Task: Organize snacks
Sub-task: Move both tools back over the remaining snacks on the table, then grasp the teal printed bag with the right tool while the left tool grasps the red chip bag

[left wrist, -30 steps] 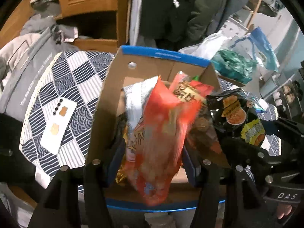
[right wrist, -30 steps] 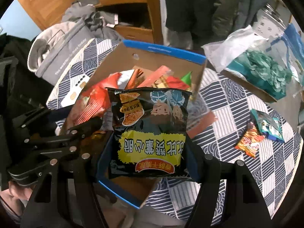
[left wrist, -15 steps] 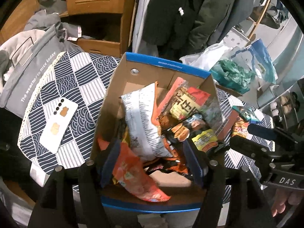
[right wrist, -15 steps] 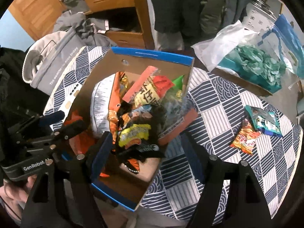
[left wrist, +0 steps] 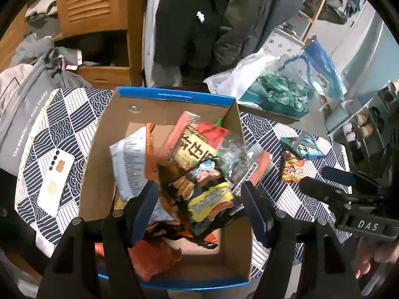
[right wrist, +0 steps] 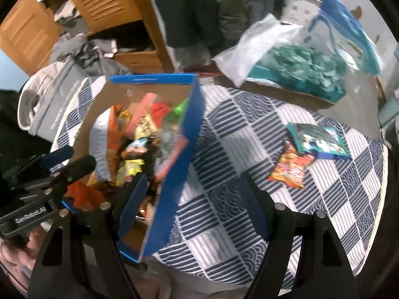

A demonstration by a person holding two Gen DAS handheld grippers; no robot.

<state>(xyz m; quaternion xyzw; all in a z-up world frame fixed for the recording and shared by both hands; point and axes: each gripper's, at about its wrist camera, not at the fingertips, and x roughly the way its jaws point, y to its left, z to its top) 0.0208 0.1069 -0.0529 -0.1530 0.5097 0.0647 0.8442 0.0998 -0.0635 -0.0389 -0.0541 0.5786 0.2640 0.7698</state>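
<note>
A cardboard box with blue rims (left wrist: 104, 149) (right wrist: 184, 134) stands on the round patterned table and holds several snack bags, with a black and yellow bag (left wrist: 207, 194) on top. My left gripper (left wrist: 199, 206) is open and empty above the box's near half. My right gripper (right wrist: 197, 199) is open and empty over the box's right wall and the tablecloth. An orange snack bag (right wrist: 290, 168) (left wrist: 291, 168) and a teal snack bag (right wrist: 316, 140) (left wrist: 303, 147) lie on the table to the right of the box.
A white phone (left wrist: 56, 180) lies on the cloth left of the box. A grey bag (left wrist: 22, 104) sits at the table's far left. A clear plastic bag with teal contents (right wrist: 296, 64) lies behind the table. A wooden cabinet (left wrist: 92, 5) and hanging coats stand behind.
My left gripper let go of the red bag and my right gripper let go of the black and yellow bag; both bags now lie in the box. The right gripper swung right toward the loose bags.
</note>
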